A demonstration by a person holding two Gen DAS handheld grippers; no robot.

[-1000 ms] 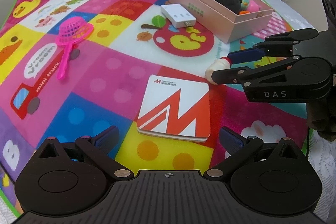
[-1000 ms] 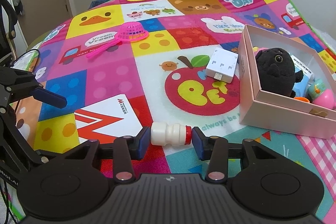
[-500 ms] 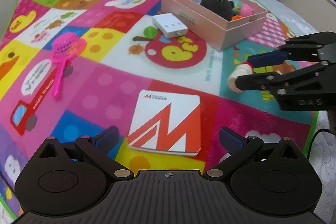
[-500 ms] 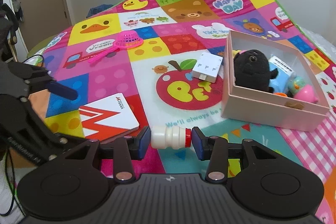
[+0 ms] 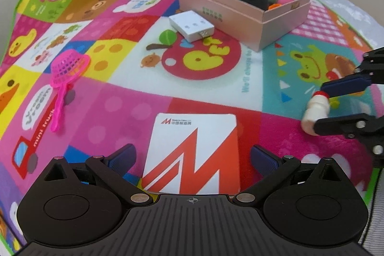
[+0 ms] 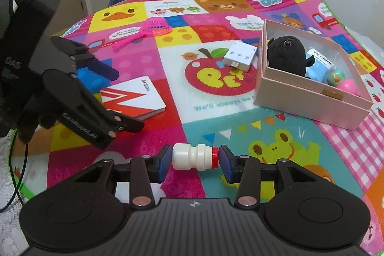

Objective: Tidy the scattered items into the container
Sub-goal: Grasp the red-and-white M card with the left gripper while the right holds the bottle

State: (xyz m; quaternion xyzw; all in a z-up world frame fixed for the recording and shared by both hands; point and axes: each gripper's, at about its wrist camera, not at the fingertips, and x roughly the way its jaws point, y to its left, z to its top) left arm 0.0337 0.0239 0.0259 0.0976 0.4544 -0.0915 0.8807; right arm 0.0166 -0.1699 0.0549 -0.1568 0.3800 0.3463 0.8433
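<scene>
One small bottle point(image 6: 195, 157) crosswise in right gripper point(image 6: 195, 158), clamped end-to-end, red cap rightward.

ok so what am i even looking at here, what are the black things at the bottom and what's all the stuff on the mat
The black shapes are hand-held tongs, one in each of a person's hands, each with a camera looking along its fingers. One picture is from the left tongs, the other from the right tongs.

The right tongs grip a small white bottle with a red cap, end to end. The left tongs are open, with a red and white booklet on the mat between their fingers.

On the colourful play mat also lie a pink toy net and a white adapter. The pink box already holds a black plush toy and other small toys.
</scene>
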